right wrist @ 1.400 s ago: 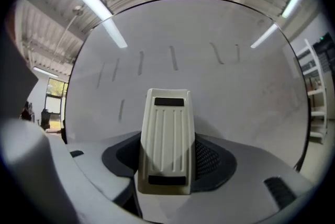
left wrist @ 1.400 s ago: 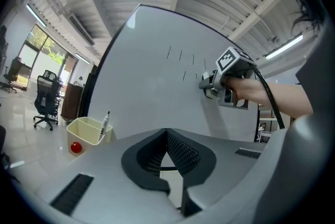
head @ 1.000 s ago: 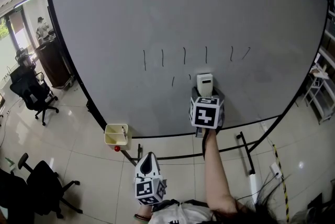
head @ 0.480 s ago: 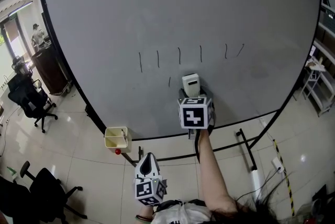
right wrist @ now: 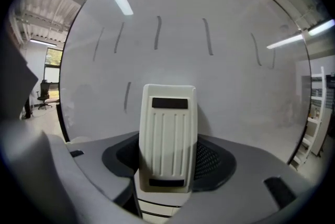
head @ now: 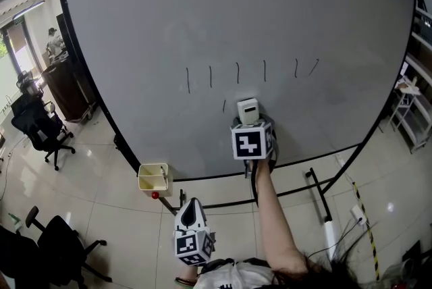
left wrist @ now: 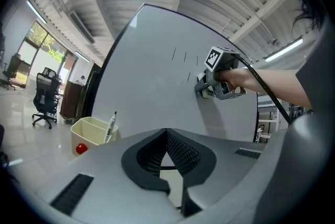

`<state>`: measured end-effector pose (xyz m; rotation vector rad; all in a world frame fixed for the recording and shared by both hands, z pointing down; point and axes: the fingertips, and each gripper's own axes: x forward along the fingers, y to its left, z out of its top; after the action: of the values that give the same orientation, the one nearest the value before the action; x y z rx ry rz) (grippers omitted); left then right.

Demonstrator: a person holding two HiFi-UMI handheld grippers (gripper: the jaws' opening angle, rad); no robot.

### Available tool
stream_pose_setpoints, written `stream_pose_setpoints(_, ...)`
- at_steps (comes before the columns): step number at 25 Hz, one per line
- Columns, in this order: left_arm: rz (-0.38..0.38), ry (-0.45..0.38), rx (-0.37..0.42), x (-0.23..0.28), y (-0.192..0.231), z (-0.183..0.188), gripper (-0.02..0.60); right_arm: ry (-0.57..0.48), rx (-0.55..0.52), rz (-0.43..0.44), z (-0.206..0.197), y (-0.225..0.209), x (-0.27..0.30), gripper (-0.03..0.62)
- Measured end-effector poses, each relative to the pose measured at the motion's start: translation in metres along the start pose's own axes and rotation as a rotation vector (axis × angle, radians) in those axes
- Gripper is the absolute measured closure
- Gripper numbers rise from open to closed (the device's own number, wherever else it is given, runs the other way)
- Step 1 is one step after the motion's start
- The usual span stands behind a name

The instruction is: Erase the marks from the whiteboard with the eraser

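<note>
**A:** What did the fingers (right wrist: 212,160) of the right gripper (right wrist: 166,168) hold?

**B:** They were clamped on the lower end of a cream plastic eraser (right wrist: 167,131). It stood upright between them, with its ribbed back toward the camera.

**A:** And where was the eraser on the whiteboard (head: 236,11)?

**B:** In the left gripper view its front lay against the board's lower middle. One short dark mark (right wrist: 127,96) sat just to its left, apart from it. A row of six longer strokes (head: 237,72) ran across the board above it, none of them touched by the eraser.

**A:** What about the other one?

**B:** The left gripper (left wrist: 166,134) was held low, well apart from the board and near the person's body. Its fingers (left wrist: 180,152) met at the tips, with nothing between them. Its view looked up at the person's right hand (left wrist: 235,77) on the right gripper at the board.

**A:** What else was around?

**B:** A pale yellow bin (head: 152,177) hung at the board's lower left edge. A marker (left wrist: 111,126) stood tilted inside it, and a small red ball (head: 155,195) sat just beneath it. The person's right forearm (head: 273,213) stretched up to the right gripper. Black office chairs (head: 40,125) stood on the tiled floor (head: 101,213) to the left, well away from the board.
</note>
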<state>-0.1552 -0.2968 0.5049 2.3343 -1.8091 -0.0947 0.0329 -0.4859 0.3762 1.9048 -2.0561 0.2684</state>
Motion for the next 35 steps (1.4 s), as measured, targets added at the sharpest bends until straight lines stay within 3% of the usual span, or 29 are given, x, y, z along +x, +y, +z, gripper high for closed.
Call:
stream_pose_setpoints(5,0.023,-0.008,-0.009,-0.008,0.011,0.002,0.588,0.019,-0.167,-0.018,-0.004,0.041,0.006,0.319)
stream_pose_setpoints(10,0.033,0.005,-0.018,-0.017,0.019,-0.002,0.588,-0.042,-0.035,0.085,0.000,0.043,-0.007,0.318)
stream_pose_setpoints(14,0.005,0.011,0.004,-0.022,0.009,-0.005,0.588,-0.091,0.094,0.191,-0.028,0.036,-0.033,0.315)
stream_pose_setpoints(17,-0.025,0.025,0.016,-0.026,-0.007,-0.012,0.588,-0.091,0.142,0.216,-0.074,0.023,-0.059,0.312)
stream_pose_setpoints(21,-0.062,0.037,0.029,-0.041,-0.037,-0.021,0.588,-0.011,0.213,0.240,-0.159,0.004,-0.103,0.313)
stream_pose_setpoints(27,-0.073,0.048,0.033,-0.092,-0.099,-0.041,0.588,0.115,0.204,0.270,-0.282,-0.019,-0.207,0.313)
stream_pose_setpoints(35,-0.066,0.121,0.017,-0.201,-0.186,-0.094,0.588,0.159,0.231,0.337,-0.364,-0.036,-0.346,0.313)
